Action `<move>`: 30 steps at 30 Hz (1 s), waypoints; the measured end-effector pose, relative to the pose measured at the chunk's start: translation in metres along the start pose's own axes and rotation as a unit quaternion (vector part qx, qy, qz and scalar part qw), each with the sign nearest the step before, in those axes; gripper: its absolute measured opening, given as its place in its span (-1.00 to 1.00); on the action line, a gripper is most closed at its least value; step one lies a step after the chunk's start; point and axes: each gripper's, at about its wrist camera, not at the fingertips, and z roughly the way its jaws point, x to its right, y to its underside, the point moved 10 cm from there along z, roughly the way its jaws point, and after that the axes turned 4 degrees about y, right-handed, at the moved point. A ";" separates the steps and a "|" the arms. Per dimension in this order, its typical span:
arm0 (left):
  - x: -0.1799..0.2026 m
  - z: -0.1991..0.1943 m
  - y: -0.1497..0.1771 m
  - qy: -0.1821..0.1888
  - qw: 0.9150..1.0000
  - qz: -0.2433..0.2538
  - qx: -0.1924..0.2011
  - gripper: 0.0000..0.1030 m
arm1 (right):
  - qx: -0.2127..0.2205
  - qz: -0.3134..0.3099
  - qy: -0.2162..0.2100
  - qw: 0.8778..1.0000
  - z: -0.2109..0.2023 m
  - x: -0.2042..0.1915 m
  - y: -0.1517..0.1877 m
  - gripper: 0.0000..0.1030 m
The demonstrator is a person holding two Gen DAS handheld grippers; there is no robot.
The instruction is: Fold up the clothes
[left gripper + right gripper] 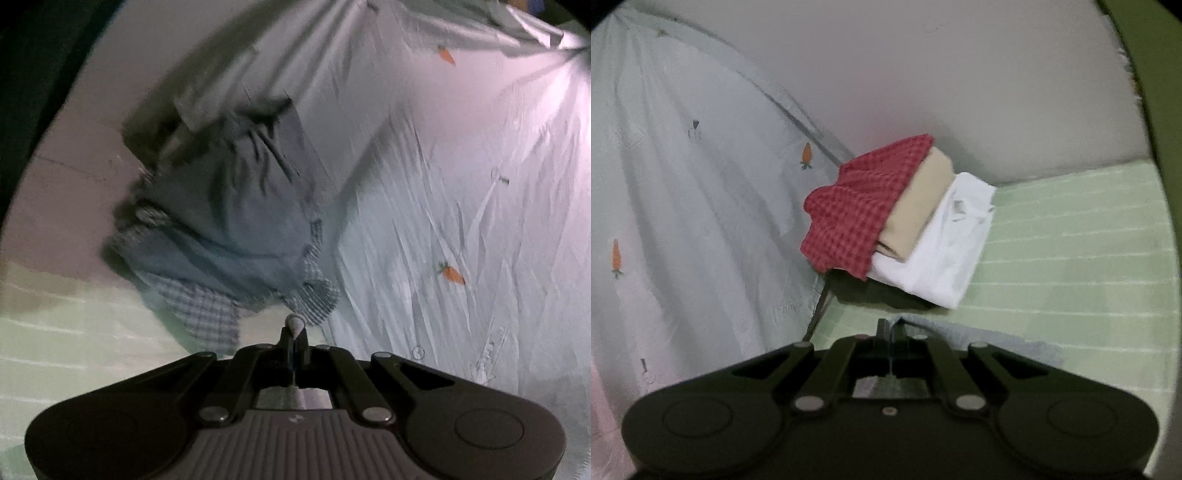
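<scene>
A crumpled grey-blue garment (236, 221) with blue checked trim lies in a heap ahead of my left gripper (294, 325) in the left wrist view. The left fingers are closed together; a pale tip shows between them, and I cannot tell what it is. In the right wrist view my right gripper (891, 326) is shut on the edge of a grey-blue cloth (979, 339) that trails to the right over the green mat (1071, 258). A stack of folded clothes stands beyond: red checked (860, 206), beige (919, 206) and white (945, 251).
A white curtain with small carrot prints (461, 184) hangs on the right in the left wrist view; it is on the left in the right wrist view (683, 184). A plain pale wall (960, 74) stands behind the stack.
</scene>
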 end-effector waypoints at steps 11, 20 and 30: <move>0.129 0.213 0.059 0.029 0.984 0.134 -0.114 -0.60 | -0.105 -0.030 0.014 0.994 0.208 -0.122 0.016 0.06; 0.015 0.172 0.109 -0.089 0.966 0.170 -0.175 0.30 | -0.104 -0.158 0.076 0.979 0.141 -0.066 0.084 0.69; -0.050 0.160 0.140 -0.139 0.954 0.159 -0.212 0.30 | -0.178 -0.109 0.114 0.971 0.114 -0.002 0.155 0.69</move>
